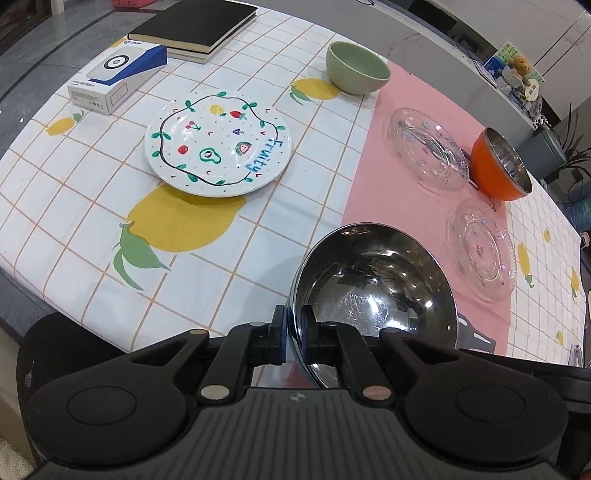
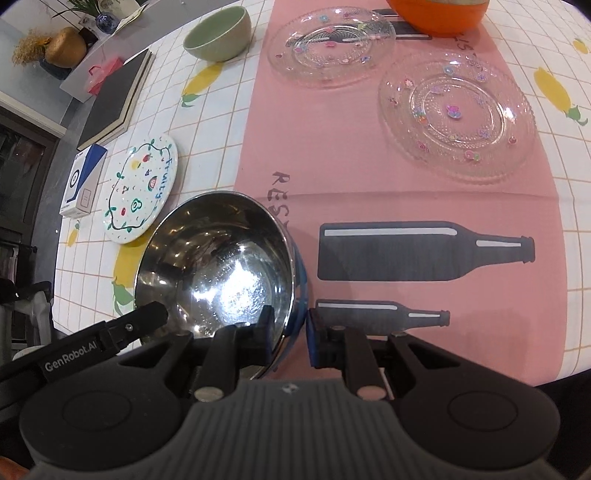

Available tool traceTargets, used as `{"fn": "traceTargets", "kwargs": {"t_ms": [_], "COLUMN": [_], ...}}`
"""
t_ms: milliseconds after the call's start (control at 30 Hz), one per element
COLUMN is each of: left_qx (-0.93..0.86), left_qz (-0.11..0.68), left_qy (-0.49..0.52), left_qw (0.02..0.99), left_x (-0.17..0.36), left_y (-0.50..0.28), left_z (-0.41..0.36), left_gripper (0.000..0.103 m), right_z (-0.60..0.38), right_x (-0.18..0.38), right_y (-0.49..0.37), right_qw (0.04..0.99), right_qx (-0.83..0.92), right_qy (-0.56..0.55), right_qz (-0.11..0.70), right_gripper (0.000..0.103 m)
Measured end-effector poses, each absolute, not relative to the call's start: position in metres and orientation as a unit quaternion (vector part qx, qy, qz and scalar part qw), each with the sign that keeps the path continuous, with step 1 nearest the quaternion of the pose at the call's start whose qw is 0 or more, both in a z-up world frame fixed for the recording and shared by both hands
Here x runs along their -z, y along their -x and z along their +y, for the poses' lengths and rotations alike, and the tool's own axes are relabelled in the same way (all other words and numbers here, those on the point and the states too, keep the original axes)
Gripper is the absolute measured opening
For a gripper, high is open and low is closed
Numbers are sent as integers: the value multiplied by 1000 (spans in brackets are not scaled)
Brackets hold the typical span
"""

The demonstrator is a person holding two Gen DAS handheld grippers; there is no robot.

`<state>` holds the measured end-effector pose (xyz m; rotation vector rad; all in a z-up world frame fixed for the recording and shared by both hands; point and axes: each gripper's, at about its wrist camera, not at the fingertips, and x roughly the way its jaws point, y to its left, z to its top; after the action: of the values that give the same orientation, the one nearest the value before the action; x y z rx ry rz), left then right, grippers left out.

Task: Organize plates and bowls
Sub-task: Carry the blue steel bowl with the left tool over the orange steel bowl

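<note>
Left gripper: we see its jaws closed tight on the near rim of the shiny round steel bowl with a blue outer shell, one pad outside the wall and one inside.
Steel bowl: it sits tilted at the near edge of the counter, straight ahead of the left jaws and partly over the pink paper mat.
Far left of the left jaws: a white and blue cardboard box and a black hardcover book, just beside each other.
Ahead-left of the left jaws: a white round ceramic plate painted with fruit and the word "fruity", lying flat on the lemon-print cloth.
Ahead, far: a pale green ceramic bowl, upright.
Ahead-right of the left jaws: two clear glass plates with small coloured dots, one farther, one nearer, both on the pink mat.
Far right: an orange bowl with a steel lining, tilted, touching the farther glass plate.
Right gripper: we see its jaws partly open astride the same bowl's rim; the left pad is inside the bowl, the right pad outside, with a gap to the wall, so nothing is clamped.
</note>
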<state>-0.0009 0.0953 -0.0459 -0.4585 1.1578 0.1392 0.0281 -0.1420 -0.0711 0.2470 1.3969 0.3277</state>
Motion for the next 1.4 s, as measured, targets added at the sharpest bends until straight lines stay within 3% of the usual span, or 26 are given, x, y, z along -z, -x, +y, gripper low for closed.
{"fn": "traceTargets", "kwargs": {"t_ms": [167, 267, 367, 500, 833, 1133, 1400], "left_qx": [-64, -59, -57, -60, -20, 34, 87], "left_qz": [544, 545, 541, 531, 481, 448, 462], "left_qy": [216, 226, 228, 221, 193, 167, 132], "left_qw": [808, 805, 807, 816, 855, 877, 872], "left_x": [47, 48, 47, 38, -15, -53, -48], "left_y": [1, 0, 0, -3, -35, -94, -156], "left_z": [96, 99, 101, 107, 116, 71, -3], "left_gripper": [7, 10, 22, 28, 29, 33, 39], "right_z": [-140, -138, -136, -138, -161, -219, -271], "right_x": [73, 71, 65, 53, 10, -20, -18], "right_y": [-27, -28, -28, -31, -68, -122, -162], "right_qw": [748, 747, 752, 765, 805, 850, 859], "right_qx": [-149, -155, -164, -168, -165, -90, -44], "right_qy": [-108, -105, -97, -85, -90, -97, -98], "right_qz": [638, 637, 631, 616, 563, 511, 501], "right_gripper": [16, 22, 30, 37, 43, 45, 49]}}
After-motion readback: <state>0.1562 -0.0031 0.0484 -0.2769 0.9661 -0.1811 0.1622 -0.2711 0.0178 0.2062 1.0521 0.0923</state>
